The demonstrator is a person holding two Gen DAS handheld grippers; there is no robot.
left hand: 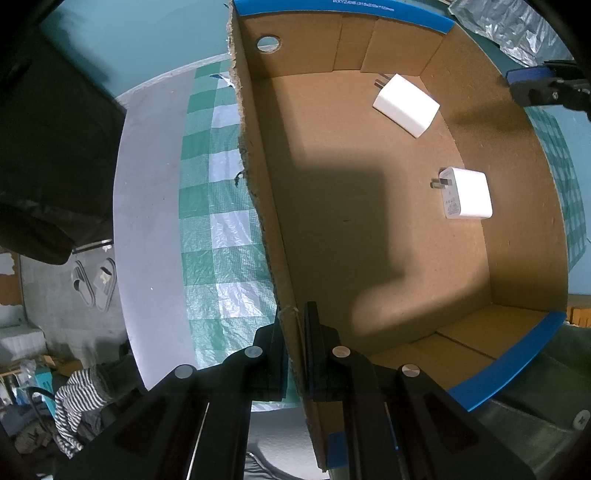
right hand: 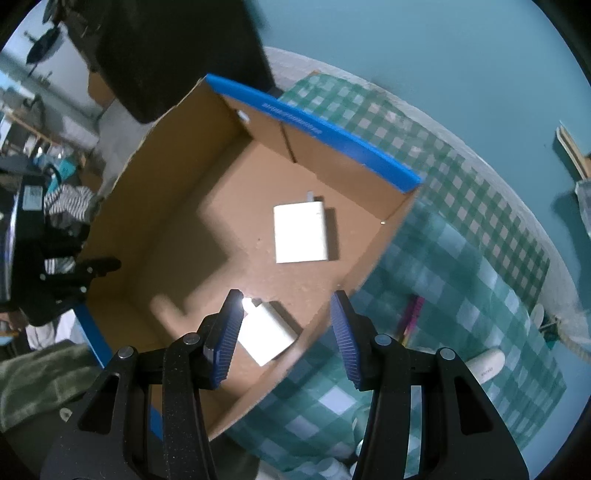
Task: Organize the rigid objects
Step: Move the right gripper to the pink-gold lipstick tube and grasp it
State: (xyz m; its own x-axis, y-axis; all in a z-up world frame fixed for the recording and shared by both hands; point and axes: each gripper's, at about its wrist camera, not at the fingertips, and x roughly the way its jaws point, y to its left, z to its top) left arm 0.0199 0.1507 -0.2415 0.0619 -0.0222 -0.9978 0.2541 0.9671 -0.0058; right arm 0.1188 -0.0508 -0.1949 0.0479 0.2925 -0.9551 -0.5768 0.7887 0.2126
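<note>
An open cardboard box [left hand: 524, 206] with blue-taped rims sits on a green checked tablecloth. Two white plug chargers lie on its floor: a larger one [left hand: 406, 105] near the far corner and a smaller one [left hand: 467, 194] by the right wall. My left gripper [left hand: 293, 332] is shut on the box's torn left wall [left hand: 258, 177]. In the right wrist view the box [right hand: 122, 221] lies below my right gripper [right hand: 286, 310], which is open and empty above the box's near wall, with the smaller charger [right hand: 267, 338] just beneath it and the larger charger [right hand: 301, 234] farther in.
The checked tablecloth [right hand: 461, 258] covers a round table [left hand: 147, 206]. A white oblong object [right hand: 485, 363] and a pink item [right hand: 412, 317] lie on the cloth right of the box. Crinkled plastic [left hand: 513, 26] lies beyond the box. Slippers [left hand: 98, 282] sit on the floor.
</note>
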